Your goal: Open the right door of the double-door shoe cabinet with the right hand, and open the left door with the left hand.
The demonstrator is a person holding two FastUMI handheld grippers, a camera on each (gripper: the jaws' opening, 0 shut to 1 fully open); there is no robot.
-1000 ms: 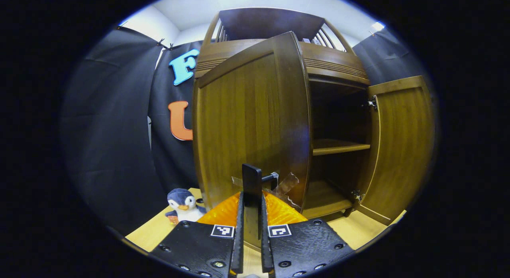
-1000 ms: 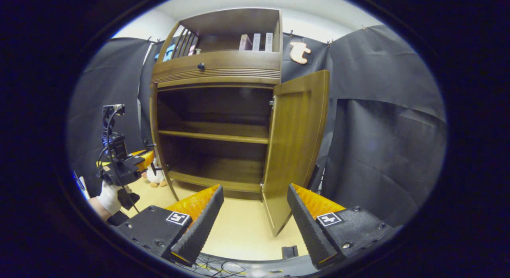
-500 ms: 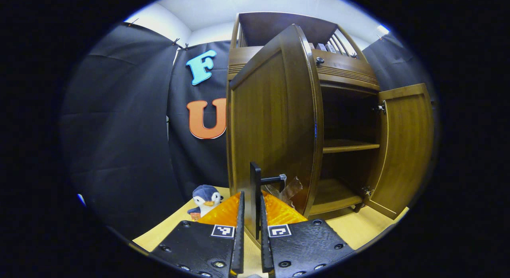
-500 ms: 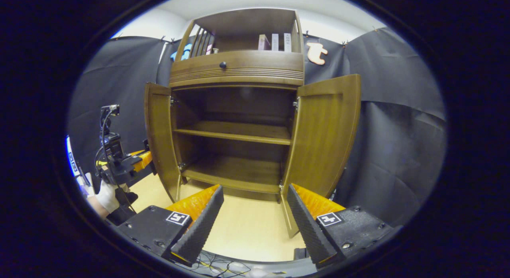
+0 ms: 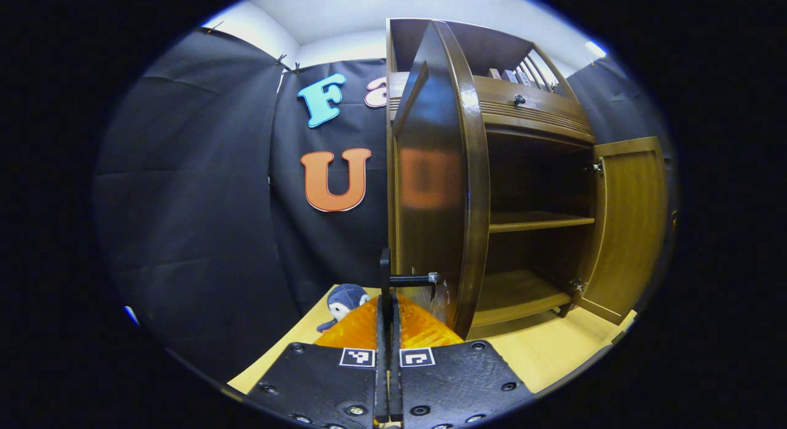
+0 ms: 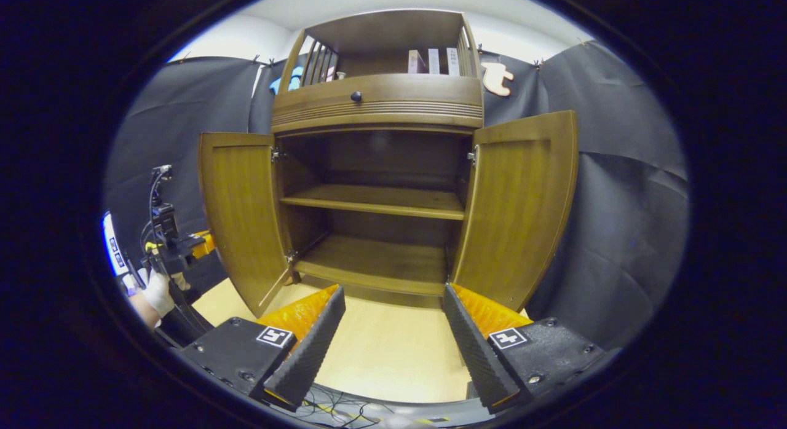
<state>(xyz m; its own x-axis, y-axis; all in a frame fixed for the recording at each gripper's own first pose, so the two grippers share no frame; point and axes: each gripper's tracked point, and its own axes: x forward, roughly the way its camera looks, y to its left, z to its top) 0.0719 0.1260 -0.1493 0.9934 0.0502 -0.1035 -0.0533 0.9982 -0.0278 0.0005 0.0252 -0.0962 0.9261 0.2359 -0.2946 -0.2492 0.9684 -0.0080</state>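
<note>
Right gripper view shows the shoe cabinet [image 6: 378, 171] at twelve o'clock, glossy brown wood; left door [image 6: 240, 211] and right door [image 6: 519, 201] both swung wide; right gripper [image 6: 393, 330] spread, holding nothing; left gripper [image 5: 387, 330] pinches the left door's handle [image 5: 386, 287] at six o'clock

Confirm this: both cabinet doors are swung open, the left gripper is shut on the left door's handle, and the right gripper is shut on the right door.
Not quite. The right gripper is open and holds nothing; in the right gripper view its fingers stand wide apart, short of the right door. The rest holds: both doors are open, and the left gripper view shows the left gripper shut on the handle of the left door.
</note>
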